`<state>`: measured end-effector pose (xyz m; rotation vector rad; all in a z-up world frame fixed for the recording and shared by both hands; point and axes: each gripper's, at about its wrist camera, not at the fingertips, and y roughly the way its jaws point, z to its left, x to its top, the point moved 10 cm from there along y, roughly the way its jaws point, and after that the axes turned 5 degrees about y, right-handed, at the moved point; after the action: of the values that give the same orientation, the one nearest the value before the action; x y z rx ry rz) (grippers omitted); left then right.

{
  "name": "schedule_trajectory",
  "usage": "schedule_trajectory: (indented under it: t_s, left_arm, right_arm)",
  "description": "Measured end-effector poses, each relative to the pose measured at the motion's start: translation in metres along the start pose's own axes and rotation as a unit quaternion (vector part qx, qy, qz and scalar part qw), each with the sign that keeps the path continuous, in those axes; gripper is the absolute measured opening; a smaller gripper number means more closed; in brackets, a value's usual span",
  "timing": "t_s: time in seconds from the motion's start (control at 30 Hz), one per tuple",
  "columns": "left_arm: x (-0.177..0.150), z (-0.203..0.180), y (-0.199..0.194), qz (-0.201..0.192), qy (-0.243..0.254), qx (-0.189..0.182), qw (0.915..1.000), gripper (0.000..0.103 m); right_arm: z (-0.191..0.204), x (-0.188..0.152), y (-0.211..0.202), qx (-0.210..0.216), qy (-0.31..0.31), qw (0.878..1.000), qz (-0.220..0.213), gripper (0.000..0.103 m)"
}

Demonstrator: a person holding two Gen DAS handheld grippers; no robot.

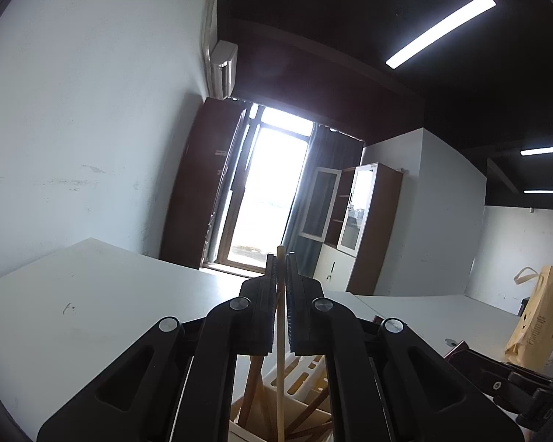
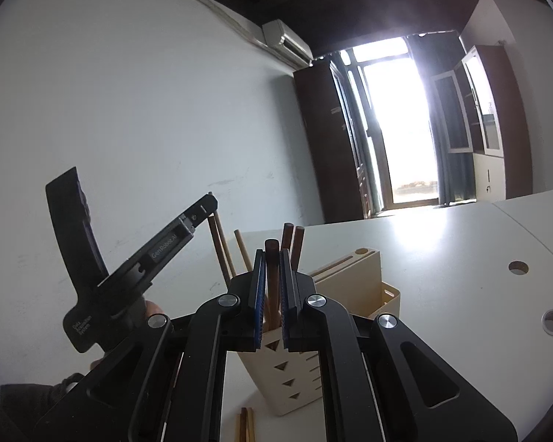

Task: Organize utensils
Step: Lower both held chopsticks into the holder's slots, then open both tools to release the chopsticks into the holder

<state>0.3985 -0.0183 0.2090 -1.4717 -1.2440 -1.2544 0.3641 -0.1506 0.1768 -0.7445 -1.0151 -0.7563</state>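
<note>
White table (image 2: pixel 442 258), two round holes near the right edge, seam toward the far corner. On it: cream holder (image 2: pixel 354 294) with slotted top and triangular cutouts, upright; loose chopsticks (image 2: pixel 245 425) flat on the top just in front of the holder. Farther along, in the left wrist view: brown paper bag (image 1: pixel 538 320), standing, near the right side.

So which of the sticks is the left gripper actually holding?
The pale, light-wood chopstick, upright and clamped in the left gripper. The sticks in the holder below are darker brown and lean free.
</note>
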Motion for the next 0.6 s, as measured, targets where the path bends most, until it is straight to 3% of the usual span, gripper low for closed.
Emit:
schedule_trajectory:
  t_s: [0.2, 0.4, 0.5, 0.53, 0.57, 0.6]
  left_arm:
    - [-0.005, -0.009, -0.033, -0.004, 0.007, -0.022, 0.9997, 0.005]
    - [-0.009, -0.018, -0.038, 0.01, 0.071, 0.013, 0.9973, 0.005]
    - [-0.007, -0.017, -0.039, 0.021, 0.078, 0.023, 0.9965, 0.006]
    - [-0.007, -0.015, -0.039, 0.024, 0.074, 0.026, 0.9966, 0.015]
    - [-0.008, -0.01, -0.038, 0.03, 0.068, 0.031, 0.9967, 0.043]
    - [-0.01, -0.006, -0.037, 0.035, 0.062, 0.032, 0.9969, 0.056]
  right_arm:
    - [0.002, -0.019, 0.013, 0.015, 0.005, 0.999, 0.033, 0.004]
    - [0.006, -0.034, 0.019, 0.027, 0.015, 0.998, 0.053, 0.004]
    - [0.01, -0.036, 0.017, 0.033, 0.01, 0.998, 0.055, 0.004]
    - [0.011, -0.036, 0.017, 0.035, 0.01, 0.998, 0.055, 0.004]
    - [0.012, -0.036, 0.017, 0.037, 0.009, 0.998, 0.056, 0.004]
    - [0.013, -0.036, 0.017, 0.039, 0.009, 0.998, 0.058, 0.004]
